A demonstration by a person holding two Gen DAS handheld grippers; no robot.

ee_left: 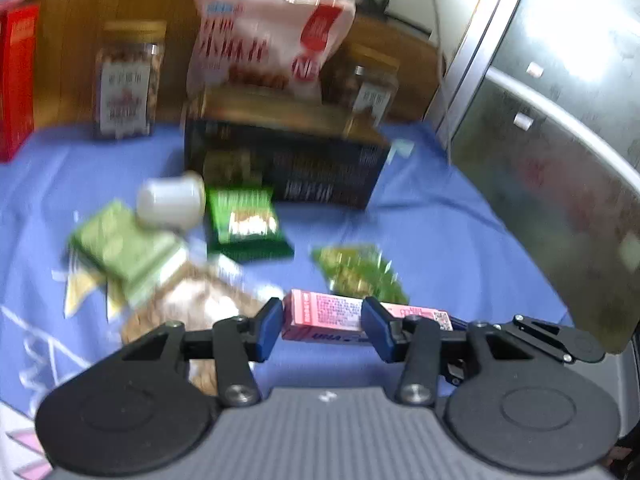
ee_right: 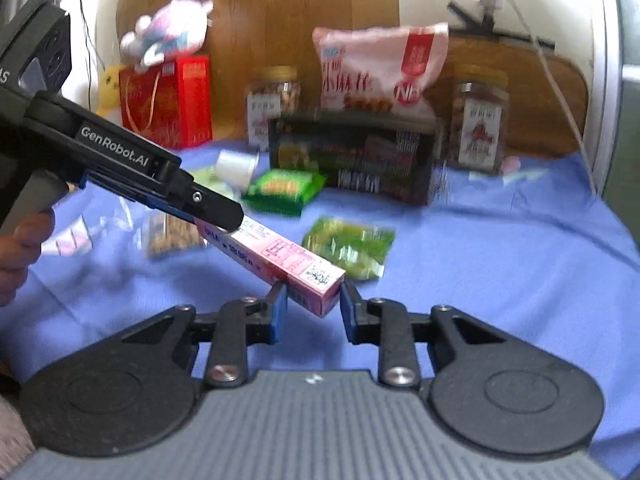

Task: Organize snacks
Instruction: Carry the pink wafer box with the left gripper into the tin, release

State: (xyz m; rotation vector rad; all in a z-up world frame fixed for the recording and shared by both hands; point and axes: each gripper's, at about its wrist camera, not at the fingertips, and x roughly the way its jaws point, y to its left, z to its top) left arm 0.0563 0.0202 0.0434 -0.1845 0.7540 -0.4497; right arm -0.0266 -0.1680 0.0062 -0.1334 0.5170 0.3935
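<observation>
A long pink box (ee_left: 324, 314) hangs above the blue cloth, with my left gripper (ee_left: 322, 326) shut on one end. In the right wrist view that gripper (ee_right: 222, 220) reaches in from the left, and the pink box (ee_right: 288, 258) slants down toward me. Its near end sits between the pads of my right gripper (ee_right: 312, 308), and both pads appear to touch it. A black box (ee_right: 352, 156) stands at the back. A pink snack bag (ee_right: 380, 68) rises from behind or on top of it.
Two nut jars (ee_right: 274, 100) (ee_right: 478, 120) flank the black box, with a red gift box (ee_right: 168, 100) and plush toy (ee_right: 168, 32) at left. A green packet (ee_right: 284, 188), yellow-green packet (ee_right: 348, 246), white cup (ee_right: 236, 166) and brown bag (ee_right: 172, 232) lie loose. A metal panel (ee_left: 560, 140) bounds the right.
</observation>
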